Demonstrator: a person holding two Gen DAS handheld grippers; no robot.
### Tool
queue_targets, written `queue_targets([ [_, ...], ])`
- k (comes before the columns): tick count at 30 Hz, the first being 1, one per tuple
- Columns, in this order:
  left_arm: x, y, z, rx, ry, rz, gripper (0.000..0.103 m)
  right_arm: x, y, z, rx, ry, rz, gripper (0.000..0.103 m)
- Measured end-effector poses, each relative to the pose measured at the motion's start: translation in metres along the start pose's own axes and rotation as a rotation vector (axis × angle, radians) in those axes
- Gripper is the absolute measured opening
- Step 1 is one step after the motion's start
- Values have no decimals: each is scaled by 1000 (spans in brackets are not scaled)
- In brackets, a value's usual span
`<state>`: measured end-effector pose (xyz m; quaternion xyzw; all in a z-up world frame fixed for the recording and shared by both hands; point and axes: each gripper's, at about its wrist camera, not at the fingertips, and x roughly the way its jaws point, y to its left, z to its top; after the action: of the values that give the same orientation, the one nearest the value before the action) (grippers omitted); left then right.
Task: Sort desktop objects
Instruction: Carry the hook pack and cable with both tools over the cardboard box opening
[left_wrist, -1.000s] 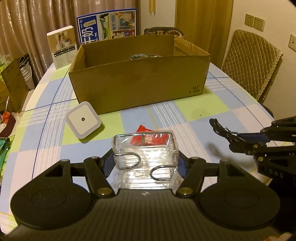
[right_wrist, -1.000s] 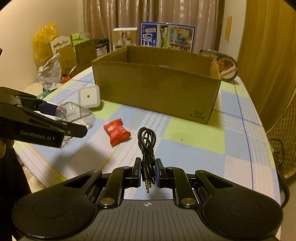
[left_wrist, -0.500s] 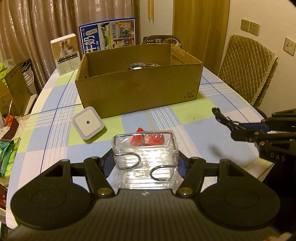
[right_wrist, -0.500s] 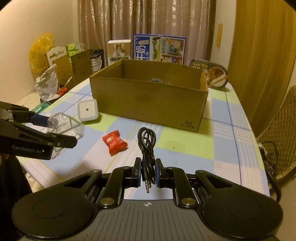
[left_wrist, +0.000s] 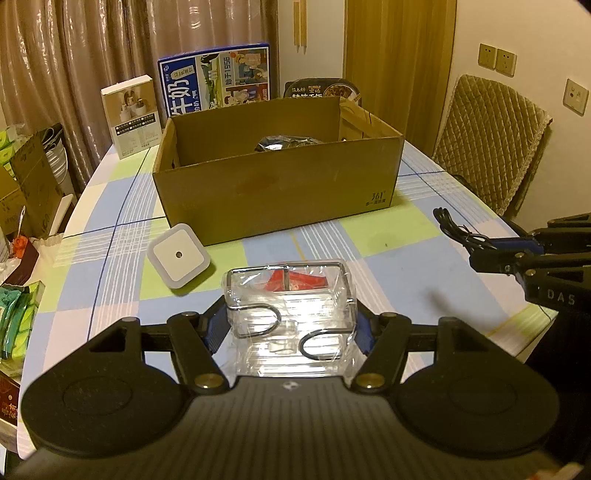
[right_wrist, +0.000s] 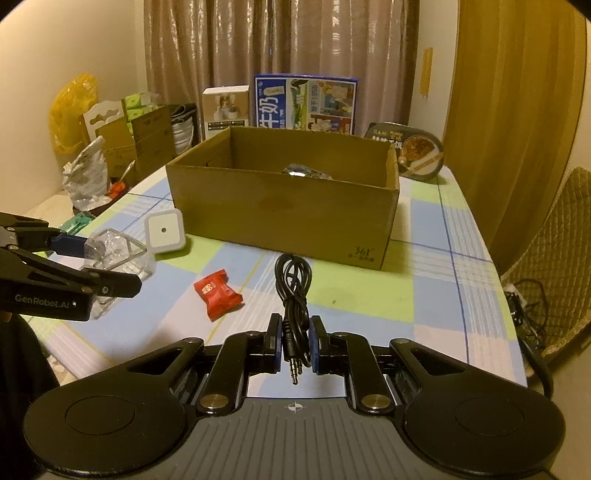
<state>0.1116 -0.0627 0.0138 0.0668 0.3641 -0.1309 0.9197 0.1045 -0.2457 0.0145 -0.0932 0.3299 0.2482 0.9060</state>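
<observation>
My left gripper (left_wrist: 290, 325) is shut on a clear plastic packet with wire hooks (left_wrist: 290, 306), held above the checked tablecloth; it also shows at the left of the right wrist view (right_wrist: 114, 254). My right gripper (right_wrist: 293, 339) is shut on a coiled black audio cable (right_wrist: 293, 284), its plugs hanging between the pads. The cable and right gripper show at the right of the left wrist view (left_wrist: 458, 230). A red candy packet (right_wrist: 218, 293) lies on the table between both grippers. A white square night light (left_wrist: 178, 255) lies left of it. The open cardboard box (left_wrist: 277, 184) stands beyond, with a dark shiny item inside.
Behind the box stand a blue milk carton (left_wrist: 218, 79), a small white product box (left_wrist: 131, 116) and a round food container (right_wrist: 419, 153). Bags and cartons crowd the left side (right_wrist: 92, 147). A quilted chair (left_wrist: 487, 136) stands at the right table edge.
Both grippers rose slightly with their loads, so the box and table look a little farther off and more of its inside shows. Grips are unchanged.
</observation>
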Motion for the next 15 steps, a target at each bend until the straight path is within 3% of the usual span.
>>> queue_targets([
  [15, 5, 27, 40, 4, -59, 34, 61, 12, -20, 42, 3, -49, -19, 11],
])
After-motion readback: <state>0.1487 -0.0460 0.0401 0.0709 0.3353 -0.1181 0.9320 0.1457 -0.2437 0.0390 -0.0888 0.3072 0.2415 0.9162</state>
